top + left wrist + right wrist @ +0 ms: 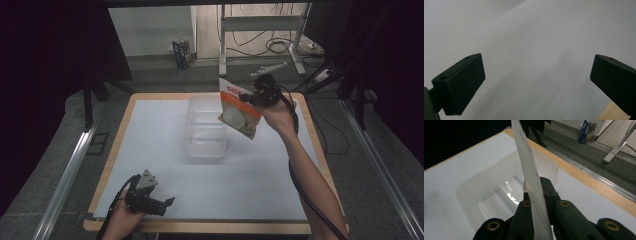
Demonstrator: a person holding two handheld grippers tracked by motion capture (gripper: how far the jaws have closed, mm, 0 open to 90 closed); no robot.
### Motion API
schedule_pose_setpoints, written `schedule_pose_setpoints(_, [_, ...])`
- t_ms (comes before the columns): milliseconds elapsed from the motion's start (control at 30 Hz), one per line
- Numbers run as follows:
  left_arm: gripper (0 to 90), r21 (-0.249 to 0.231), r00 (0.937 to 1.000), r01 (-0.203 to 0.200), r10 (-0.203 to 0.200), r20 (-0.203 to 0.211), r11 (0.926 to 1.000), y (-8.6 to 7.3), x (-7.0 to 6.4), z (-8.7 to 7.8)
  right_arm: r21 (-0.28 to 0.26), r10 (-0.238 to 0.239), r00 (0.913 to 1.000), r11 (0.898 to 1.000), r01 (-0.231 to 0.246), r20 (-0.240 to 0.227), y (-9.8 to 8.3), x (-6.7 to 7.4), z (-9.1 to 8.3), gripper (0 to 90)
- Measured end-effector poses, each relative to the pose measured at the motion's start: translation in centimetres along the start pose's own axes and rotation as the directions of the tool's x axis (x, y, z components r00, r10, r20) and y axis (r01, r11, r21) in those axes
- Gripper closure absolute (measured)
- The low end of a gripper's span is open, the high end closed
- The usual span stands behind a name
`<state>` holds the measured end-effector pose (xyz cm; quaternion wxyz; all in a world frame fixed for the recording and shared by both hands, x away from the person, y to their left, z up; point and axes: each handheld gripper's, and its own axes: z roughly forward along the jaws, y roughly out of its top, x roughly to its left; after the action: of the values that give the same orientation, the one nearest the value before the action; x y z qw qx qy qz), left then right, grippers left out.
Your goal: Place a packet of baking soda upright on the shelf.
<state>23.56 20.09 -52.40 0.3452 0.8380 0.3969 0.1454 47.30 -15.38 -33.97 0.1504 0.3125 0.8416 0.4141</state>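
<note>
A clear plastic bin (205, 127) stands in the middle of the white table sheet (165, 150). My right gripper (248, 97) is shut on an orange and white snack bag (240, 111), held in the air just right of the bin's far end. In the right gripper view the bag (527, 167) runs edge-on between the closed jaws, above the bin (496, 192). My left gripper (167, 204) rests low near the table's front left edge, open, with nothing between its fingers (461, 85).
The wooden table rim (200, 227) frames the white sheet. A small box (183, 53) and a metal desk frame (260, 30) with cables stand on the floor beyond the table. Dark curtains hang at both sides.
</note>
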Motion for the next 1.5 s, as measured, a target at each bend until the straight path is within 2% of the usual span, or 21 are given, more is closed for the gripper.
schedule_pose_setpoints(533, [0.0, -0.004, 1.0000, -0.002, 0.002, 0.005, 1.0000, 0.0, 0.0, 0.0, -0.010, -0.010, 0.9990, 1.000, 0.010, -0.045, 2.6, 1.0, 4.6, 88.7])
schedule_pose_setpoints(1000, [0.0, -0.003, 0.9999, -0.009, 0.009, 0.005, 1.0000, -0.1, 0.0, 0.0, -0.006, -0.032, 0.9963, 0.999, 0.032, -0.079, 3.9, 2.5, 8.4, 88.6])
schedule_pose_setpoints(1267, [0.0, -0.001, 0.9999, -0.011, 0.011, 0.004, 0.9999, 0.0, -0.1, 0.0, -0.010, -0.024, 0.9937, 1.000, 0.023, -0.110, 3.9, 3.2, 10.1, 88.6])
schedule_pose_setpoints(1500, [0.0, -0.001, 0.9999, -0.012, 0.012, 0.003, 0.9999, -0.1, -0.1, -0.1, 0.028, -0.003, 0.9923, 1.000, 0.006, -0.124, 2.1, 3.2, 12.2, 88.5])
